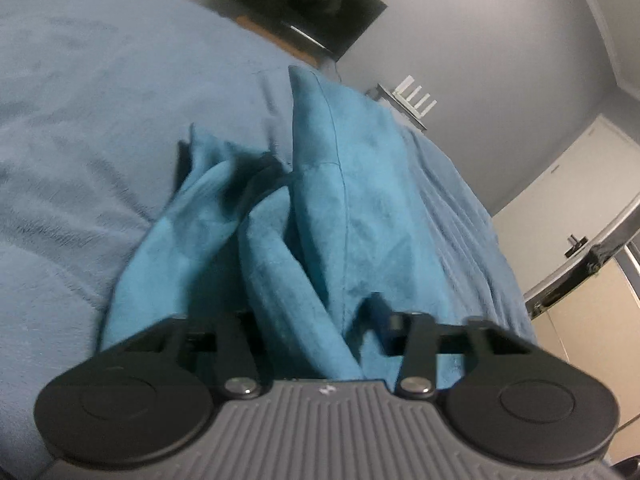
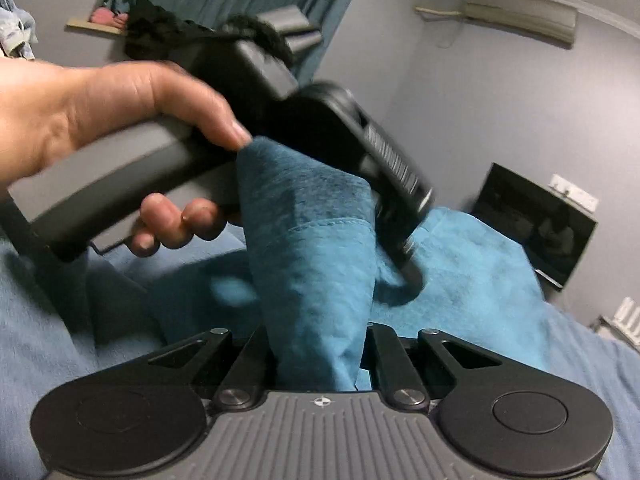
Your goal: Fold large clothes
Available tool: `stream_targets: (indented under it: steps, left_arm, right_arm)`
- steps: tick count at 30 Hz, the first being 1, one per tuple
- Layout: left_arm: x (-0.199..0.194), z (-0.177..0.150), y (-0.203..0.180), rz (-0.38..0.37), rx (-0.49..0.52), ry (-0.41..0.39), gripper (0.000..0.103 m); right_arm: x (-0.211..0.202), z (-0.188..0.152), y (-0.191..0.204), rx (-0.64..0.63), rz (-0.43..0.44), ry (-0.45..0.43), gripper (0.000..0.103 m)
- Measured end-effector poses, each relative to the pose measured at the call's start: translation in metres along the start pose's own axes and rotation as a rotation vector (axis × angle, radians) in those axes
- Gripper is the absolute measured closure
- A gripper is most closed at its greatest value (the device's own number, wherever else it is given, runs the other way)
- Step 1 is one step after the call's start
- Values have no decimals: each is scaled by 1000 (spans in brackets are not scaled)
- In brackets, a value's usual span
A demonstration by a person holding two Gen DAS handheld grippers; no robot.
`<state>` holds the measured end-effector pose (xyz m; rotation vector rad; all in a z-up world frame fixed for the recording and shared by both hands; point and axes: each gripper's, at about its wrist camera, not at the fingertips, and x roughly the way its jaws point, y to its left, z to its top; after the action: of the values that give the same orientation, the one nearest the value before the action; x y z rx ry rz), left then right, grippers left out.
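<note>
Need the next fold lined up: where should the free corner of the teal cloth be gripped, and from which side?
Take the stitched hem at the raised corner of the teal cloth, coming from the near side along the bed. That corner stands up off the bed with its edge exposed, while the bunched folds nearer the left hand-held gripper would catch several layers.

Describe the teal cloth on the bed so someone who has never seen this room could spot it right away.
Find the bed under its pale blue blanket. Bunched on top lies the teal cloth, its folds rising toward both claws. It stands out by its brighter, deeper teal, its stitched hem and its rumpled heap against the smoother blanket.
</note>
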<state>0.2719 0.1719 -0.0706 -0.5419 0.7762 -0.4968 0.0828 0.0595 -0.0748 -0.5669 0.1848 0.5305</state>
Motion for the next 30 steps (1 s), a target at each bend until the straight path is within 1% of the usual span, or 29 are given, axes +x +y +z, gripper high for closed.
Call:
stream_targets:
  steps: [1,3,5,7,8,9,10,11,13,14,15,16,18,19,20,22,23,24,25,27,28,29,30]
  left_arm:
    - [-2,1,6,0,-17,-12,85]
    - [-7,2,12,11,-28,-41,92]
    - [-12,1,20,21,-44,-57,94]
    - [-14,0,25,22,-53,-56,95]
    - [-17,-2,23,29,-48,-52,95]
    - [-17,-1,21,40,-40,-49,95]
    - [-17,-2,22,48,-38,-45,95]
    - [-17,-1,24,47,-46,-41,95]
    - [-15,0,30,47,-61,-38,95]
    - [-14,0,33,49,-65,-39,95]
    - [-13,2,35,49,-68,-38,95]
    - [-17,0,36,48,-70,-37,95]
    - [-21,2,45,45,-66,-35,95]
    - [-20,2,45,48,-61,-32,94]
    - [-21,1,46,52,-58,-34,94]
    - [-25,-1,46,54,-52,-53,86]
    - [-24,-1,46,60,-51,-62,83]
    - [-32,-2,44,87,-52,-74,70]
    - [-40,-2,40,114,-55,-92,60]
    - [-65,-4,34,175,-48,-174,59]
    - [-75,-4,31,180,-45,-212,59]
    - [-87,-5,26,159,-34,-249,59]
    - [-96,-7,20,116,-22,-268,59]
  right_arm:
    - [2,0,3,6,8,3,93]
    - [9,7,10,4,16,12,93]
    - [13,14,11,44,34,27,89]
    - [13,20,5,100,80,50,79]
    - [9,22,3,118,103,69,76]
    - [2,22,0,133,130,85,67]
    - [-7,15,-8,151,162,98,57]
    - [-21,13,-14,163,195,105,53]
    - [-49,8,-32,187,244,109,49]
    - [-58,8,-55,216,263,109,48]
    - [-57,6,-70,246,269,108,47]
    - [-65,2,-86,294,257,103,47]
    - [-78,-11,-125,419,184,104,47]
    - [-87,-18,-139,475,136,108,49]
    - [-84,-27,-156,528,66,124,50]
    - [-76,-59,-186,615,-62,195,55]
    - [-74,-71,-194,659,-90,236,56]
    - [-72,-84,-198,705,-87,265,59]
    - [-71,-95,-200,757,-62,276,62]
    - [-73,-108,-203,850,-14,249,64]
    - [-69,-110,-203,878,19,235,62]
    - [-65,-110,-199,895,40,233,59]
    - [-64,-108,-196,879,32,237,59]
